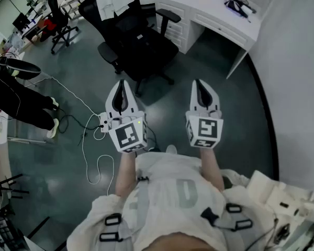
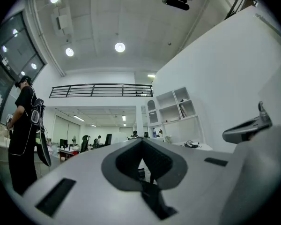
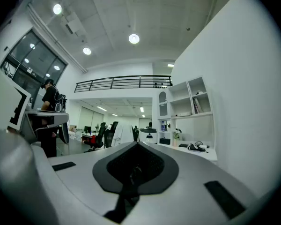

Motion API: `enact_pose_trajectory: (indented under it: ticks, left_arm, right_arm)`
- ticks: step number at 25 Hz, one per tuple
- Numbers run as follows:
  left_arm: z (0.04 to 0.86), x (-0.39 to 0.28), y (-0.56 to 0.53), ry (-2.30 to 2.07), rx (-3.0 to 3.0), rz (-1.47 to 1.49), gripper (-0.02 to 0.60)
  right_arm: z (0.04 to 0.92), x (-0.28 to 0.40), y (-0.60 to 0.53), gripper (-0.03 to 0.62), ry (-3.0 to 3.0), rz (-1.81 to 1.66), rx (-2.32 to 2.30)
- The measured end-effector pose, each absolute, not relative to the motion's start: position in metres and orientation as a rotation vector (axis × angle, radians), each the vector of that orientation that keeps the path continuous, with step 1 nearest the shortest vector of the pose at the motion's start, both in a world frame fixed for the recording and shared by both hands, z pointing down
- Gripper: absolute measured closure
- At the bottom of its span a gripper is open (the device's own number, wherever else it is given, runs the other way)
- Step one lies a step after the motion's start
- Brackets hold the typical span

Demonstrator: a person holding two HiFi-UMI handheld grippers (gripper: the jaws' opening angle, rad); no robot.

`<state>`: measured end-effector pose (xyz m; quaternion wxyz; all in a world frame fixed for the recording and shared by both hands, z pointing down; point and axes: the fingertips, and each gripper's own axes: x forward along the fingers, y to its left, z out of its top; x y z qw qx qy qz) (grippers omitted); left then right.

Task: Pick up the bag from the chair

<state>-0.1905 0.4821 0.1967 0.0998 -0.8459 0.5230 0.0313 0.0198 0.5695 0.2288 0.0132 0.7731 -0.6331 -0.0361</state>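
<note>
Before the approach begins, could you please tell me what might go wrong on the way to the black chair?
The white cable loops across the floor beside the path to the chair: a trip risk. Both the left hand-held gripper and right hand-held gripper have jaws together and empty, so they must open first, or they will likely just nudge the chair.

Left gripper (image 1: 121, 88), right gripper (image 1: 200, 86), black chair (image 1: 144, 48)

The dark, glossy floor (image 1: 209, 82) carries a black office chair (image 1: 141, 43) just ahead of the left gripper (image 1: 121, 83). A white desk (image 1: 214, 14) stands ahead-right of the right gripper (image 1: 200, 83). A white cable (image 1: 86, 140) loops left of the left gripper.
</note>
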Motion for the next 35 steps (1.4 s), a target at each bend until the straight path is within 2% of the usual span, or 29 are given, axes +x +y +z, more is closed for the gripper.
enact_pose_trajectory:
  ticks: [21,35]
  left_arm:
    - [0.229,-0.211,0.481,1.65,-2.55,0.066,0.575]
    - [0.194,-0.165,0.435,1.533,-2.508,0.162,0.575]
  right_arm:
    - [0.267,-0.017,0.556,0.588,-2.201,-0.006,2.25]
    - [0.248,0.037,0.514,0.588,-2.183,-0.058,2.375]
